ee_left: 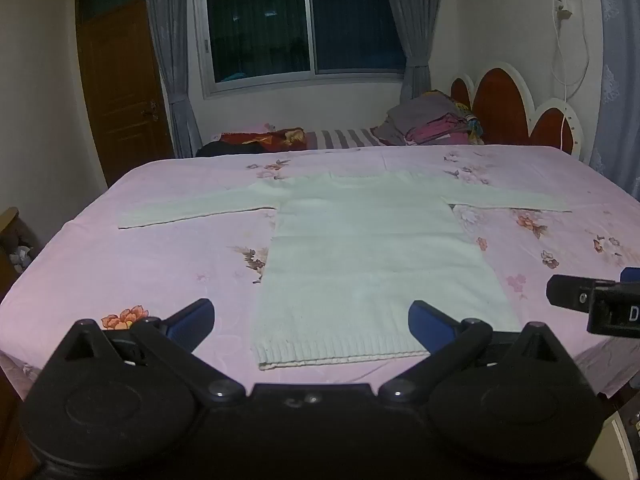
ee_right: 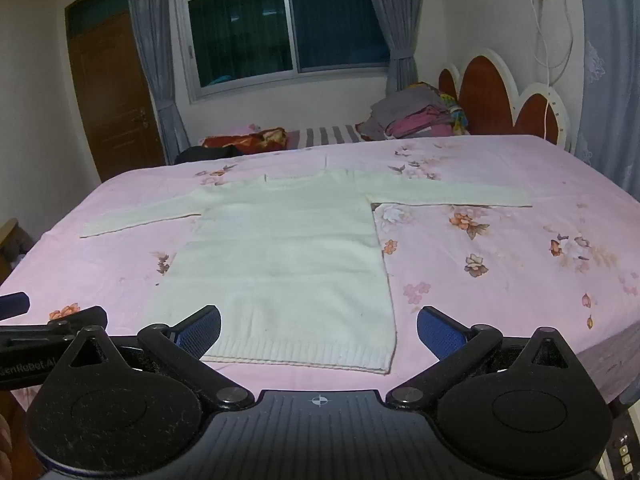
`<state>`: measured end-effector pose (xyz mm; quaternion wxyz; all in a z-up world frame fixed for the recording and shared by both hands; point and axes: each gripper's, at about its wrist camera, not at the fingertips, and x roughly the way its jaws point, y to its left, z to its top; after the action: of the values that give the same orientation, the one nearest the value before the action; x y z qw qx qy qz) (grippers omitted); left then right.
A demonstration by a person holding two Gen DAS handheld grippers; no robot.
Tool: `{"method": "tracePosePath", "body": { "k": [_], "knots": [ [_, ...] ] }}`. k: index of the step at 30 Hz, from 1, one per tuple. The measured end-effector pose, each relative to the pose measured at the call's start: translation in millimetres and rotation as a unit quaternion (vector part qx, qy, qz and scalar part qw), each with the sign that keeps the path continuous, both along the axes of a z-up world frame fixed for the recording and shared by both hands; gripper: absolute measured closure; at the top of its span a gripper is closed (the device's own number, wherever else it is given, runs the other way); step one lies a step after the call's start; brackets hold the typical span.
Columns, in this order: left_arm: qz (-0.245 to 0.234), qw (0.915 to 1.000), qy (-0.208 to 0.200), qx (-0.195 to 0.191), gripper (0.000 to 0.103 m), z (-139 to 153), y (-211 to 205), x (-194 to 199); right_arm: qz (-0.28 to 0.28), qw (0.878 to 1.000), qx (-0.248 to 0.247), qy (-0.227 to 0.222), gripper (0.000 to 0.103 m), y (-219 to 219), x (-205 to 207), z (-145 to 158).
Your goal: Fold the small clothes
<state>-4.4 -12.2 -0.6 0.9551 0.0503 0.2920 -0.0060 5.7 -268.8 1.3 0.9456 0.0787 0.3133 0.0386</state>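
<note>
1. In the left wrist view we see the left hand-held gripper with its blue-padded fingers spread wide apart and nothing between them; it hangs over the near edge of the bed.
2. In the same view a white knit sweater lies flat on the bed's pink floral sheet, sleeves stretched out to both sides, its ribbed hem nearest us and just beyond the fingertips.
3. At the right edge of this view a black part of the right hand-held gripper juts in, beside the sweater and not touching it.
4. Behind the bed we see a heap of folded clothes next to the red headboard; we can make out no basket or box holding garments.
5. In the right wrist view the right hand-held gripper also stands fully apart and empty, poised above the sweater's hem, near its right corner.
6. At the left edge there we see the left hand-held gripper low beside the sweater.
7. The window behind is dark, with grey curtains at each side.
</note>
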Motion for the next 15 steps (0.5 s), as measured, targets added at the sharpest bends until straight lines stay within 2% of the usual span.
{"method": "tracePosePath", "body": {
  "k": [15],
  "knots": [
    [0.003,1.0000,0.001,-0.004,0.000,-0.9,-0.1,2.7,0.001,1.000,0.001,0.000,0.000,-1.3,2.6,1.8]
  ]
}}
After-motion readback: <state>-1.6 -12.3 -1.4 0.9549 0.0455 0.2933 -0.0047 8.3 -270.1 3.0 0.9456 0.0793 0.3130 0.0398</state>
